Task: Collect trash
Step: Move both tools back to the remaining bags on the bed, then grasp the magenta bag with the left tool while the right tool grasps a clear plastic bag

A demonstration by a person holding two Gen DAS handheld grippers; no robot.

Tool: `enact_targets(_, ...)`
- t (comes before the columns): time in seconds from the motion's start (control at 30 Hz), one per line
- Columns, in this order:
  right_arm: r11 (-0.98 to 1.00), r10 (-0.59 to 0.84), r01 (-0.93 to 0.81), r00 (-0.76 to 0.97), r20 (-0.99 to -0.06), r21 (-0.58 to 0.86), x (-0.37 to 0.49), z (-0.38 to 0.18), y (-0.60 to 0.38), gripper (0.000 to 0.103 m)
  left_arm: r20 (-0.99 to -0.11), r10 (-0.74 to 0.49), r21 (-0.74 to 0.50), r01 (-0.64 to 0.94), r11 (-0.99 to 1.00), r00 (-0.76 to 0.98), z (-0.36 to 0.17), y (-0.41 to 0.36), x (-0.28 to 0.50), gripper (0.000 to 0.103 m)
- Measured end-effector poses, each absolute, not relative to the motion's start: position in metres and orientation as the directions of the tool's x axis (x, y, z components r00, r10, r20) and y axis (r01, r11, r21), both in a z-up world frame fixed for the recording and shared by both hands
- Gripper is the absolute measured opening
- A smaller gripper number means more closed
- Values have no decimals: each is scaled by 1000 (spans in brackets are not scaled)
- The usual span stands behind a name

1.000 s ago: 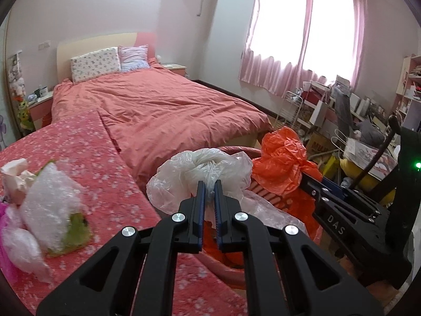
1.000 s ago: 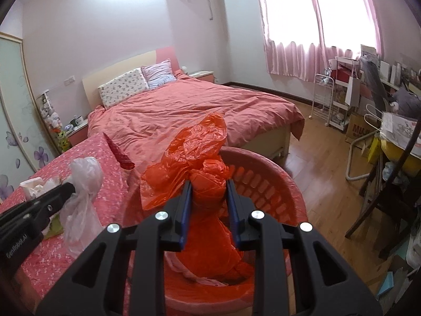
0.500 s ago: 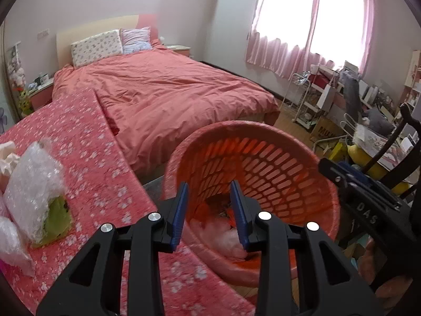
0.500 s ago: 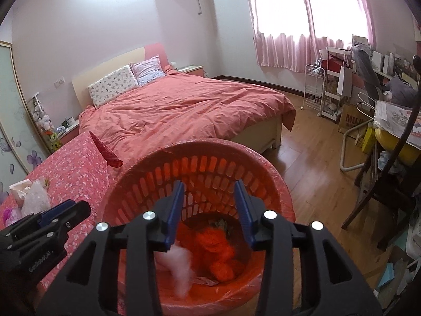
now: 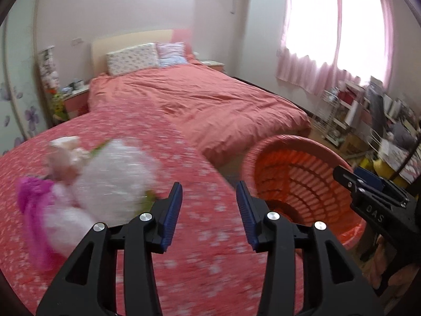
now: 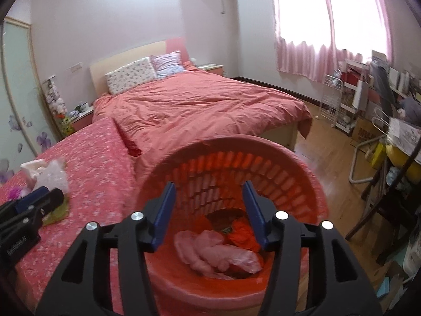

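Note:
A red slatted basket (image 6: pixel 286 160) stands beside the flowered bedspread (image 6: pixel 92 163). Inside lie a pale plastic bag (image 6: pixel 215 252) and an orange bag (image 6: pixel 243 233). My right gripper (image 6: pixel 209 212) hangs over the basket with its jaws opening and nothing between them. My left gripper (image 5: pixel 209 210) is over the flowered bedspread (image 5: pixel 184 263), jaws opening and empty, with the basket (image 5: pixel 297 173) to its right. Left of it lies a blurred heap of trash: a clear bubble-wrap bag (image 5: pixel 113 179), a magenta wrapper (image 5: pixel 31 197) and a pale crumpled piece (image 5: pixel 65 155). The right gripper (image 5: pixel 368 197) shows at the right edge.
A large bed with a salmon duvet (image 6: pixel 200 105) fills the middle of the room. Wire shelves (image 6: pixel 336 102), boxes and a chair frame (image 6: pixel 389 184) crowd the right side on the wooden floor (image 6: pixel 329 142). A nightstand (image 5: pixel 76 97) stands at the far left.
Both grippers let go of their bags, the pale one and the orange one, which now lie in the basket. Both jaws widened. The left gripper swung left toward the trash heap.

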State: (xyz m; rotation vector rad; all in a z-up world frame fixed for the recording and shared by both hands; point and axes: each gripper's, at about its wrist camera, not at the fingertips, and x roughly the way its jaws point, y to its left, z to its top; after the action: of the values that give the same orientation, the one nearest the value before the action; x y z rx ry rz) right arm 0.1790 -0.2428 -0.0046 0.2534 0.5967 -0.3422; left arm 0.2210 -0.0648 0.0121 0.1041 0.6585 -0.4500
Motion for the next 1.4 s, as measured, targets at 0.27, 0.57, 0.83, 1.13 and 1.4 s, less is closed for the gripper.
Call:
enact_targets(0.27,956,-161,272,805,-572,112,198,4,-178,62,-560,-198,-23,224,974,805,29,38,232,45)
enact_targets(0.57,981,-96,176,812,-576,84,220,2,-118,64,-602,-73,-85,27,996,795,18,132,262,45)
enact_targets(0.83,992,-56,114,809,-586,62,235,0,-82,64,-651,-101,-106,41,994,753,0,143,283,45)
enact_targets(1.13,998,-15,51,801,-598,42,243,-3,-55,64,-670,-112,-73,85,994,734,-14,131,285,24)
enact_targets(1.4,998,62,-34,811,-582,60,244,10,-29,64,-621,-82,-85,37,996,779,8,167,262,22)
